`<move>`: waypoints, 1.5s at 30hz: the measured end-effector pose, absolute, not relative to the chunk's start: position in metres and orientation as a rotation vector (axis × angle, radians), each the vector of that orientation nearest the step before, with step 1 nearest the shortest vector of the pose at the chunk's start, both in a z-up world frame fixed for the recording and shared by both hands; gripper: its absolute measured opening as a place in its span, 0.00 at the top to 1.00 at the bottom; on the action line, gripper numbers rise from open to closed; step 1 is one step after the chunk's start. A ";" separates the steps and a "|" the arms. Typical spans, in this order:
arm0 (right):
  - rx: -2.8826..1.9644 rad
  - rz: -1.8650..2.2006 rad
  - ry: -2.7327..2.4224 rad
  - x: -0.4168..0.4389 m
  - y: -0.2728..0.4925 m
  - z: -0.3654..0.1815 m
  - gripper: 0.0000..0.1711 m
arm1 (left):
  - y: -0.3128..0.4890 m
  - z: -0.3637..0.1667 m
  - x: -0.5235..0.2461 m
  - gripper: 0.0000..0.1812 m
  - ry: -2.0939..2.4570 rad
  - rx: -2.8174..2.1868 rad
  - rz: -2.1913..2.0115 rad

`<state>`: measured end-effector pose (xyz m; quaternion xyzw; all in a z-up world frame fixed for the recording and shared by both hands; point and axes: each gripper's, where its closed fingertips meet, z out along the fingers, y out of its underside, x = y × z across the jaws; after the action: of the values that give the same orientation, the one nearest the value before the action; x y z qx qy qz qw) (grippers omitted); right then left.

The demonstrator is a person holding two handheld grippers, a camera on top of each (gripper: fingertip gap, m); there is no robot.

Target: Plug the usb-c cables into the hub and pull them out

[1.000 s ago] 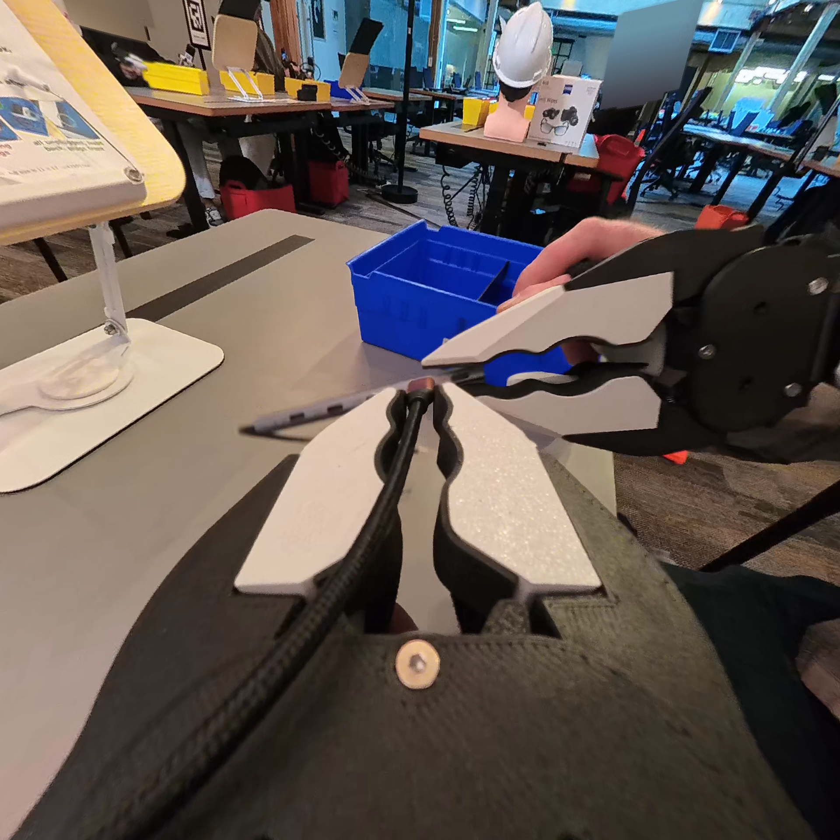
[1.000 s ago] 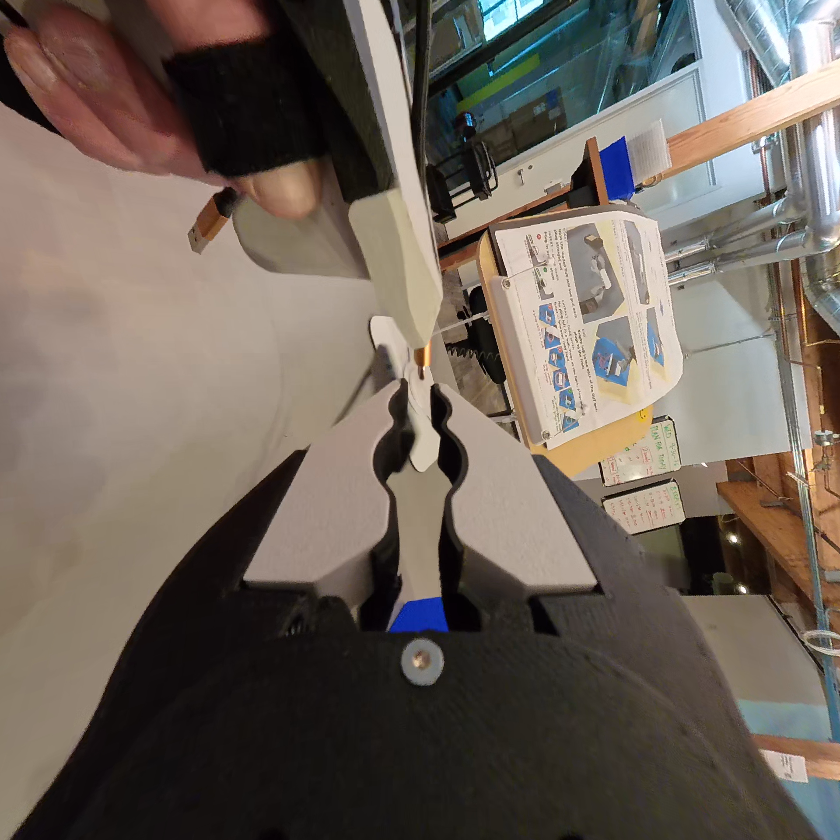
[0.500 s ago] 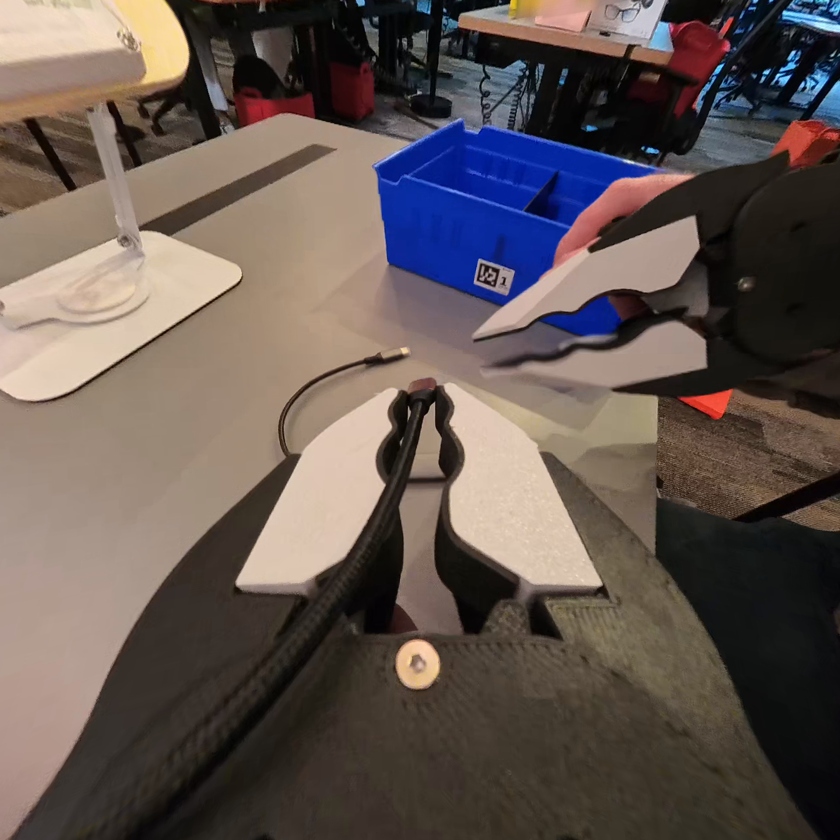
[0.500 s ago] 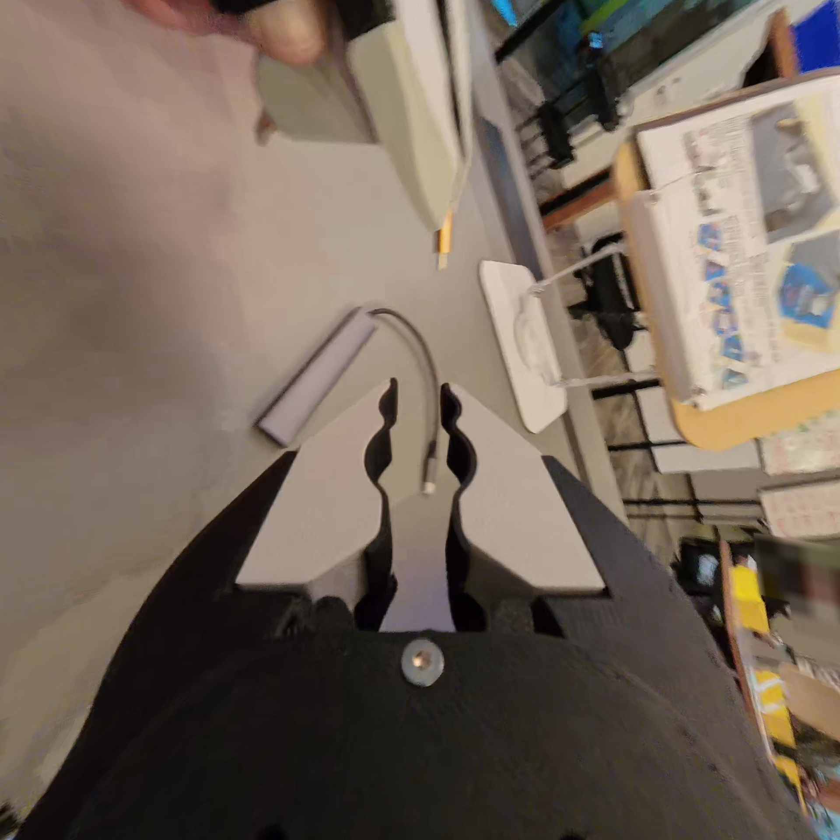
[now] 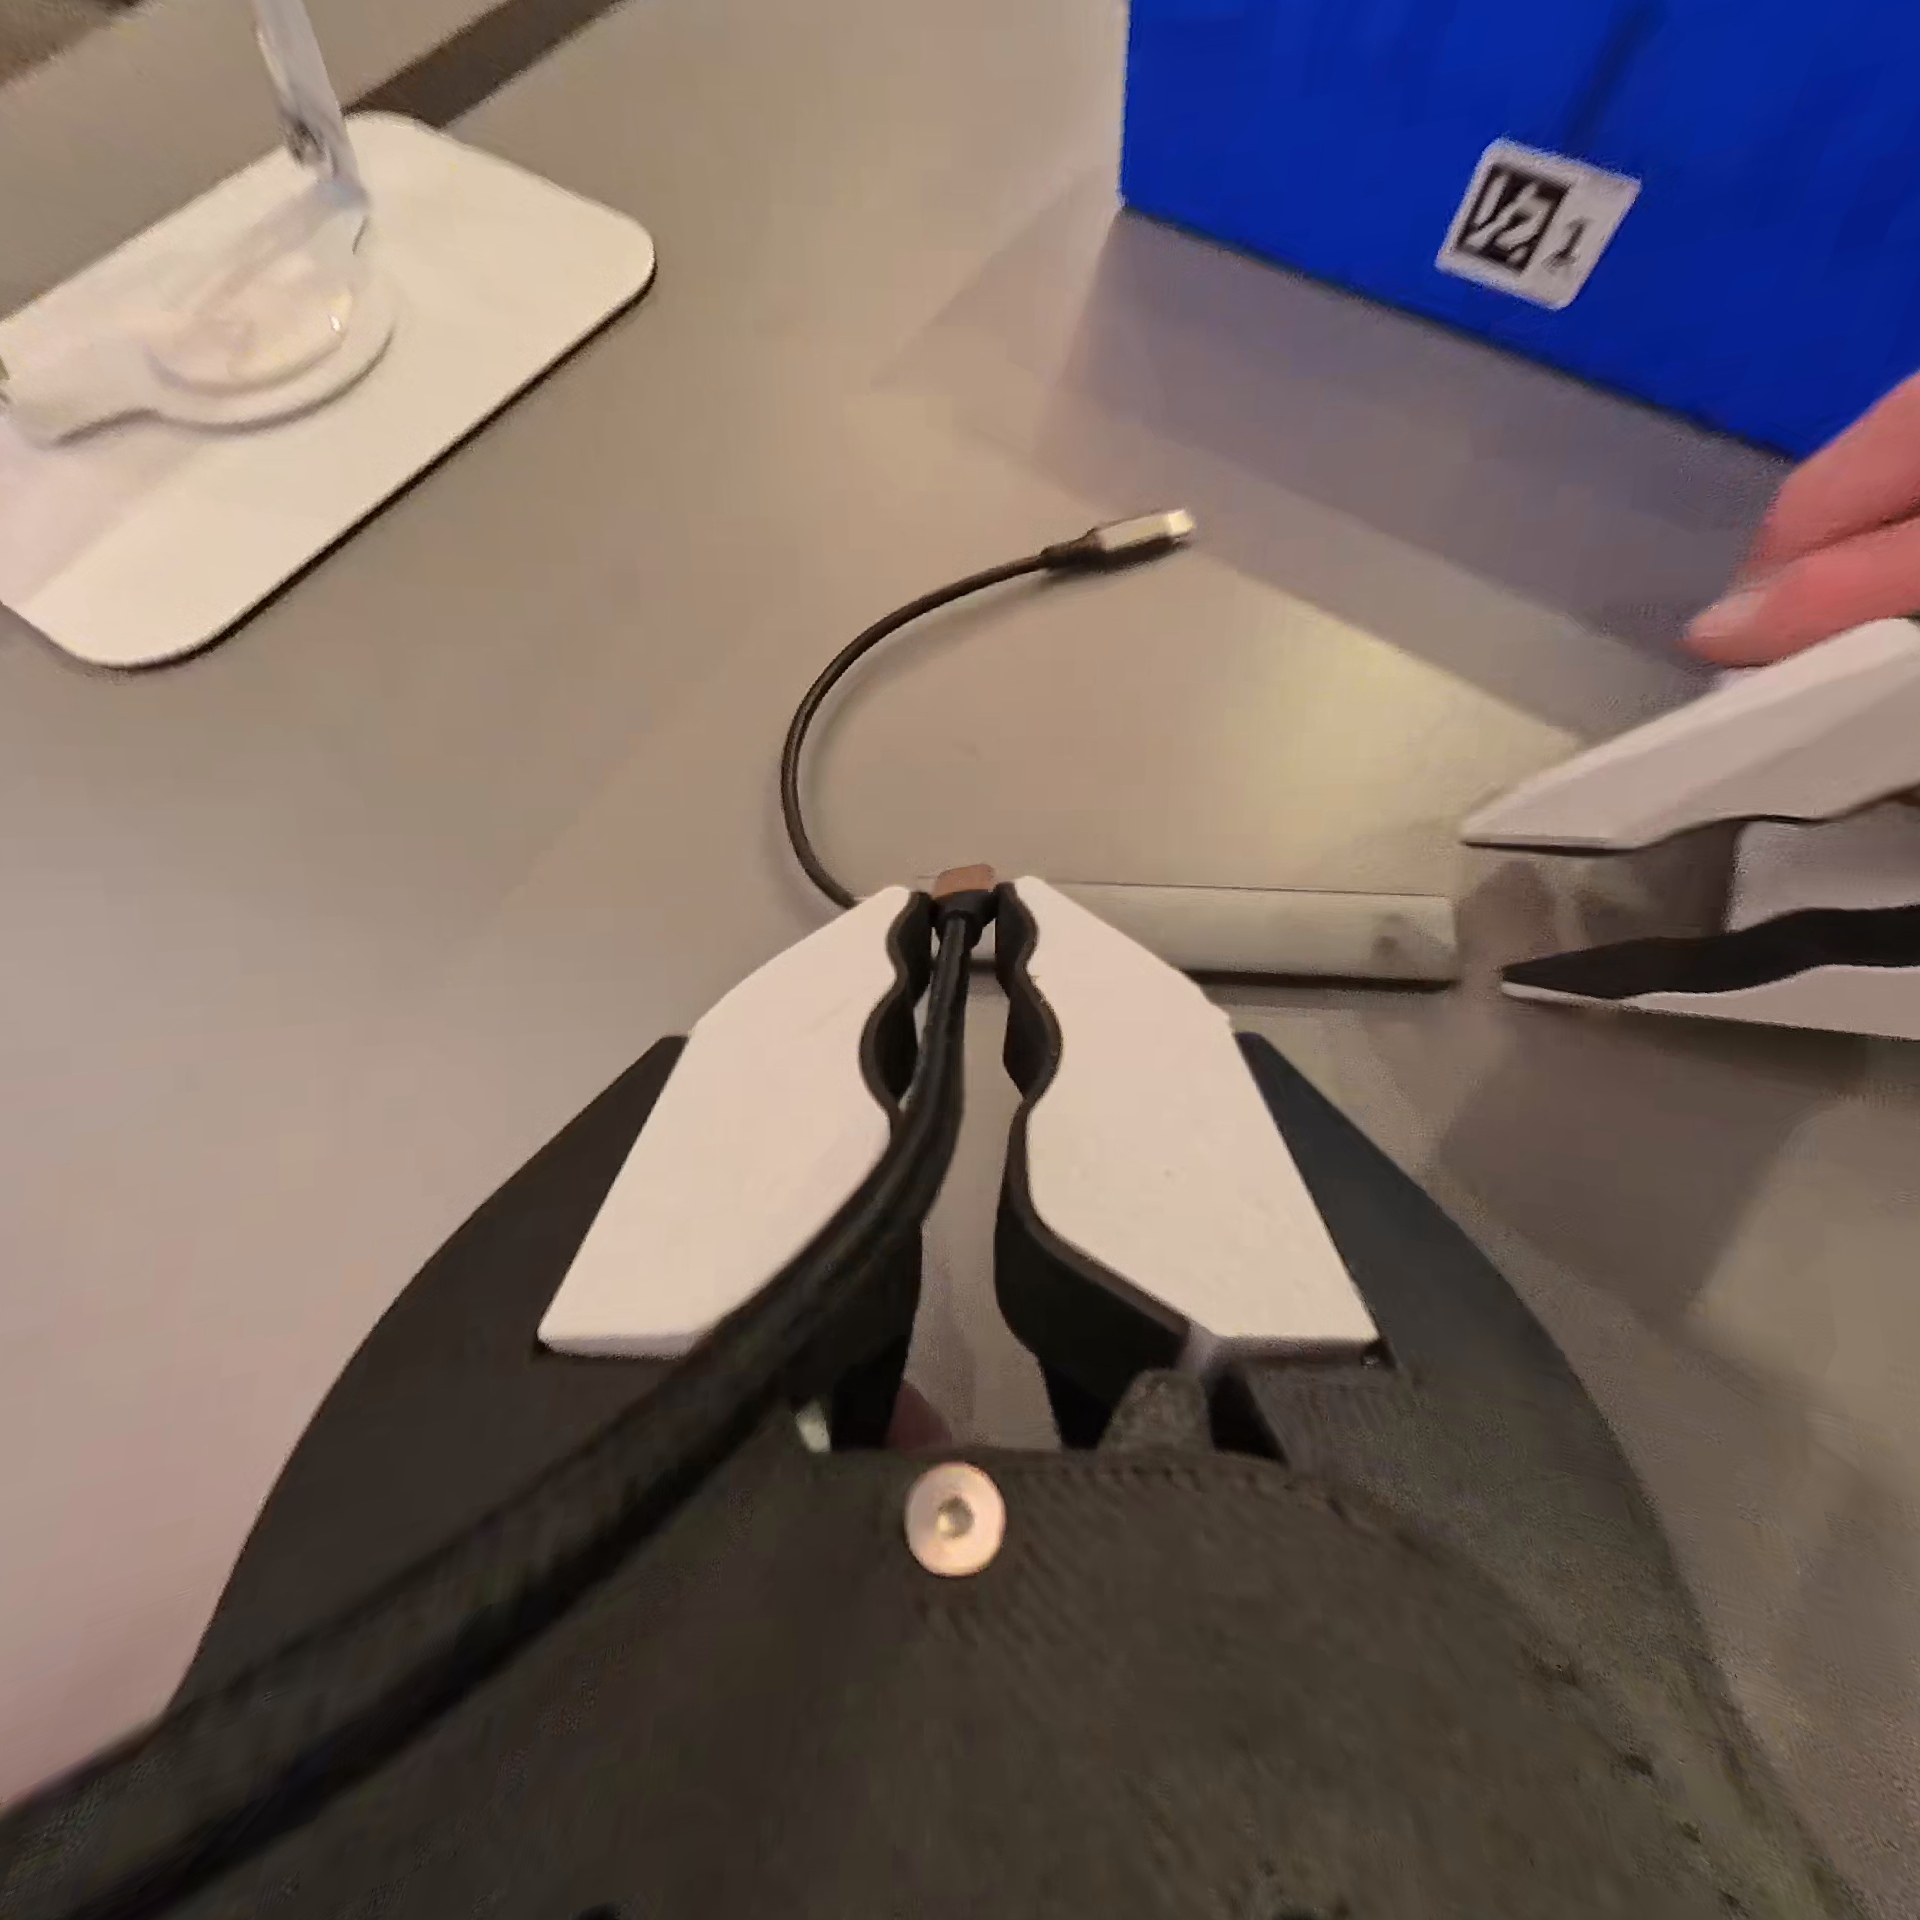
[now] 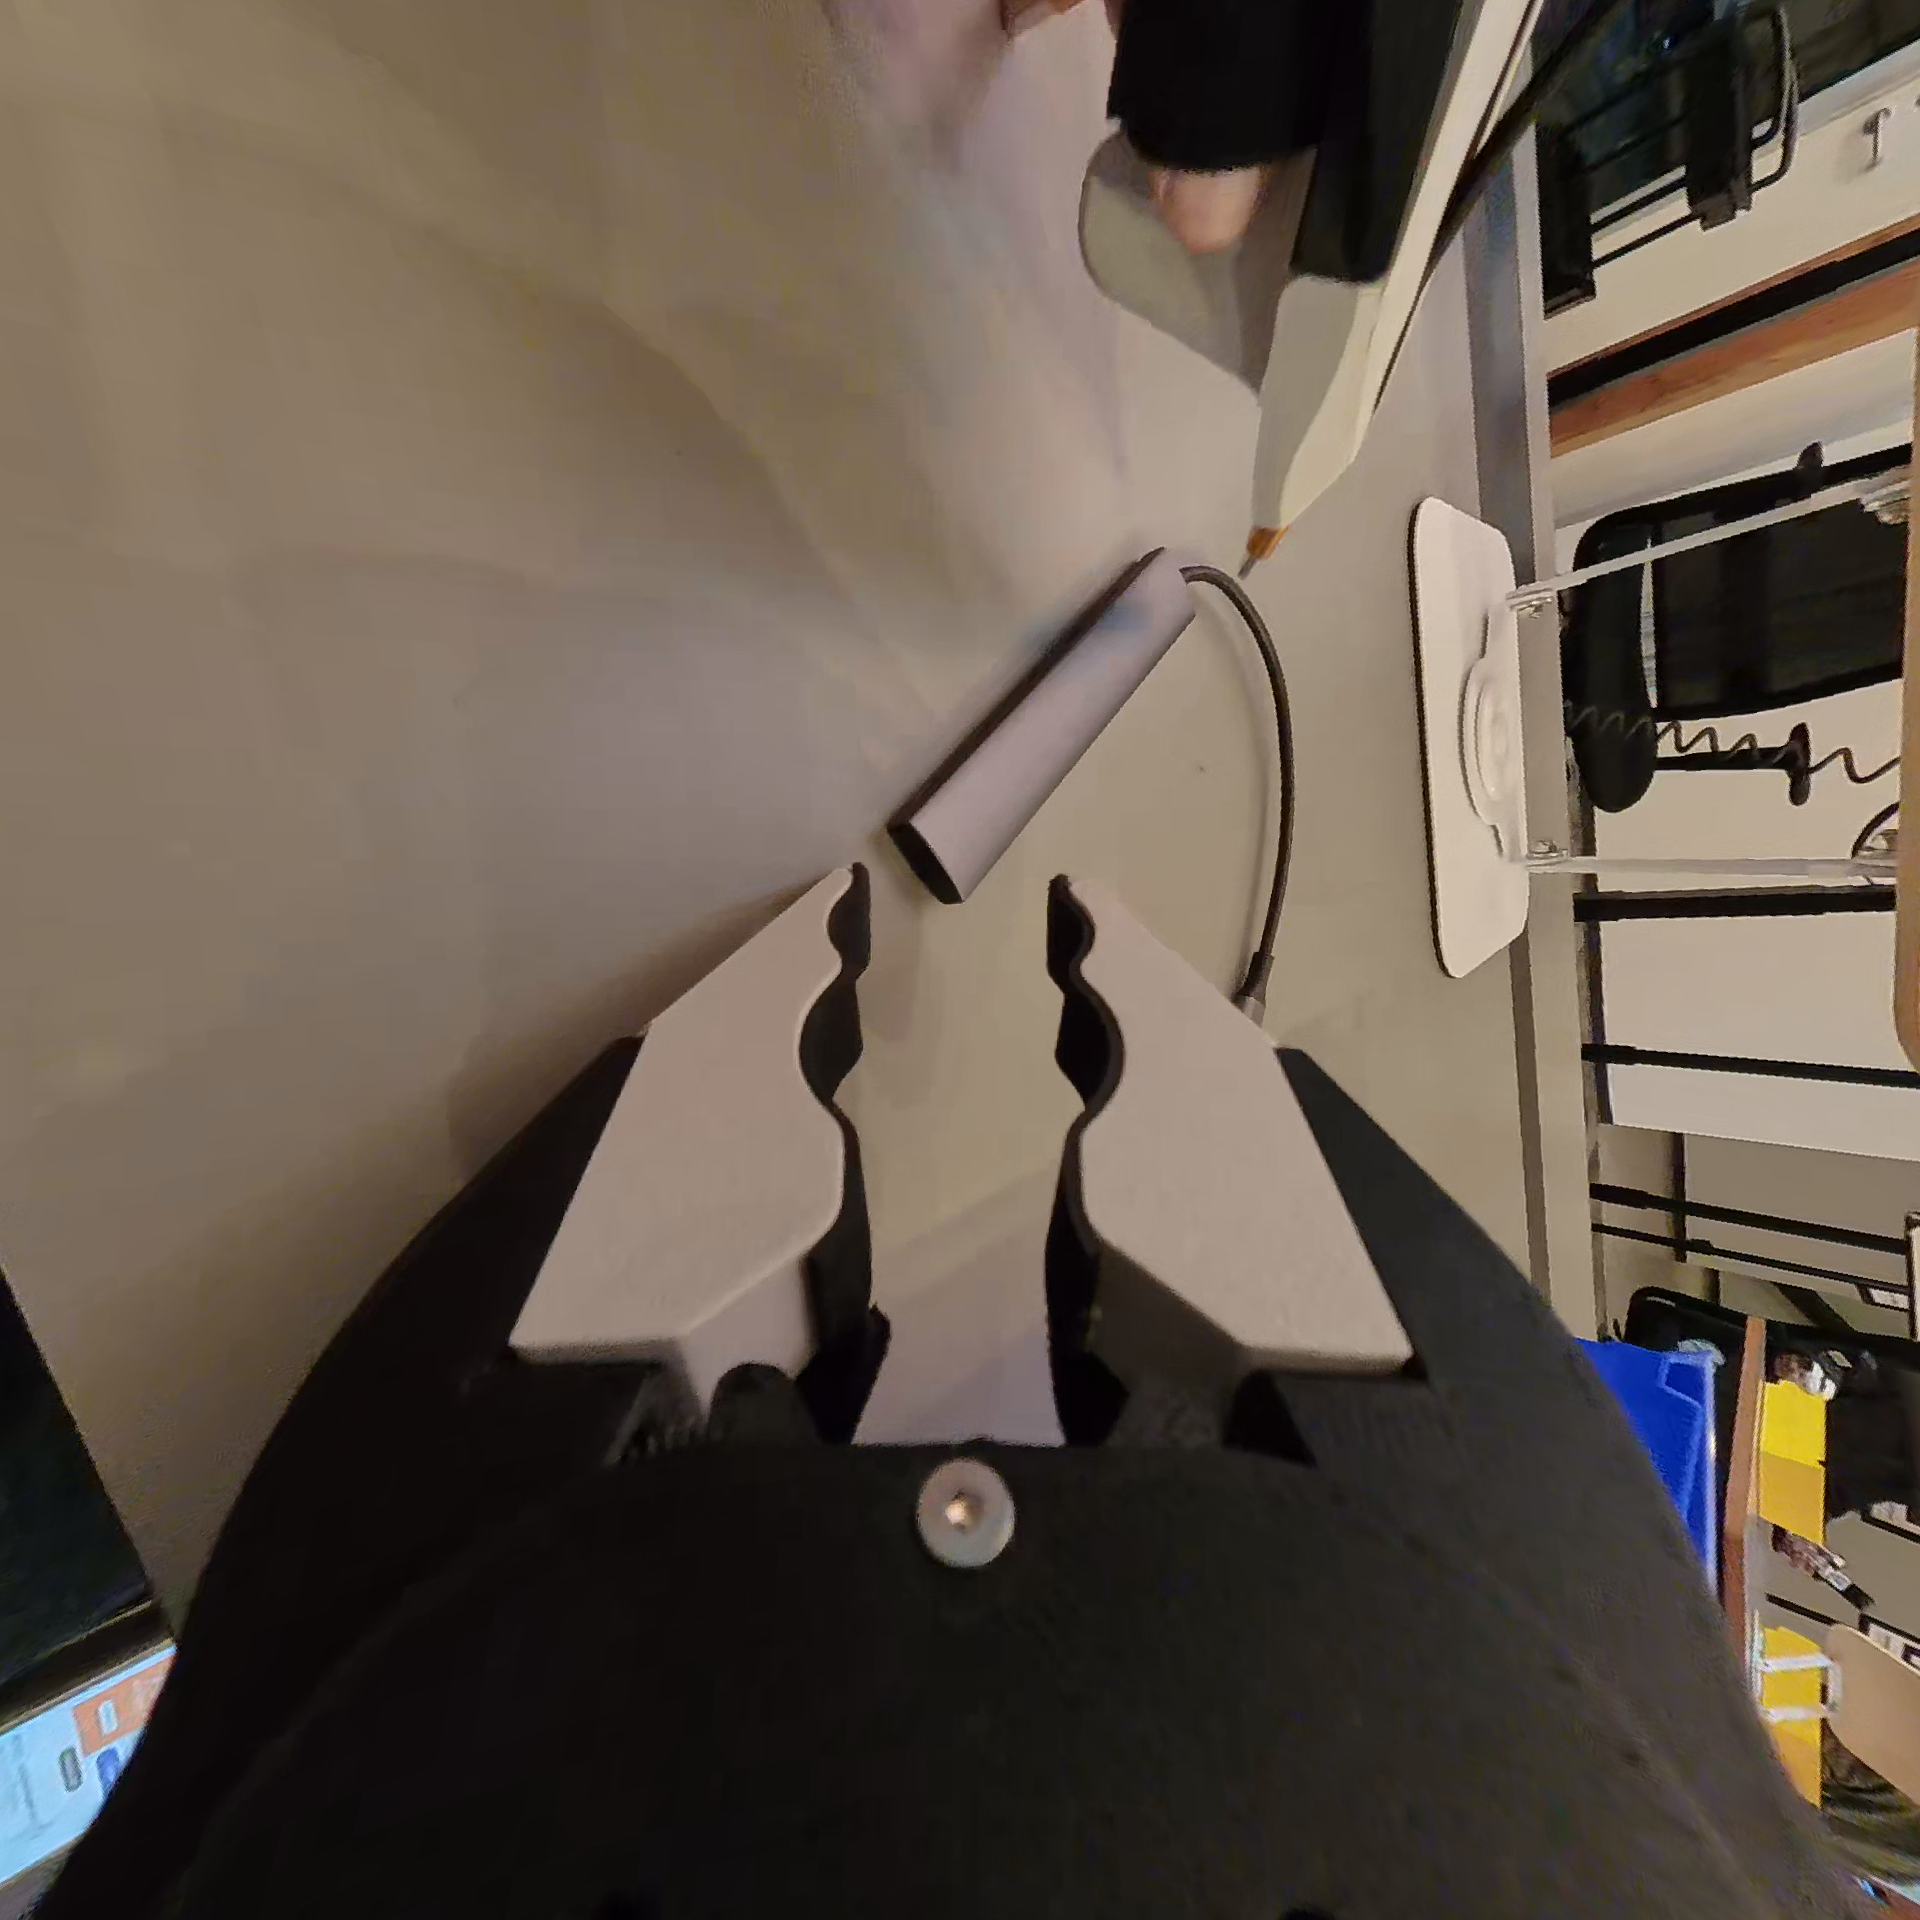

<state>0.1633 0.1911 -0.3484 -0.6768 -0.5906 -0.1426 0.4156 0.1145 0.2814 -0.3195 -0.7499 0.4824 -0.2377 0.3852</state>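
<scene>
Behind left tongs (image 5: 964,896), hub (image 5: 1309,943) partly hidden.

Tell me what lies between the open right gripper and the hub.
Nothing: in the right wrist view only bare table separates the right gripper from the hub.

One white sticker (image 5: 1538,223) sits on the near wall of the blue bin (image 5: 1299,125), which stands toward the far right of the table (image 5: 520,831). It bears a black square code pattern with a single character beside it. In the right wrist view, a printed sheet (image 6: 62,1735) with orange and blue patches shows past the table's edge, its small print too blurred to read.
</scene>
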 end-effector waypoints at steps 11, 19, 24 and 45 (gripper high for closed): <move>-1.692 -0.344 -1.464 0.164 0.198 -0.350 0.83 | 0.312 -0.349 0.115 0.94 1.228 -2.005 -0.523; -1.694 -0.355 -1.439 0.166 0.200 -0.349 0.82 | 0.314 -0.353 0.116 0.94 1.291 -2.037 -0.500; -1.583 -0.490 -1.517 0.164 0.206 -0.346 0.80 | 0.311 -0.364 0.108 0.94 1.341 -2.096 -0.496; -1.266 -0.770 -1.532 0.136 0.246 -0.336 0.96 | 0.314 -0.363 0.111 0.94 1.311 -2.109 -0.564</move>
<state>0.1363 0.2457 -0.3357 -0.5199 -0.6289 -0.3163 0.4839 0.1110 0.3136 -0.3629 -0.7919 0.4923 -0.2117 0.2929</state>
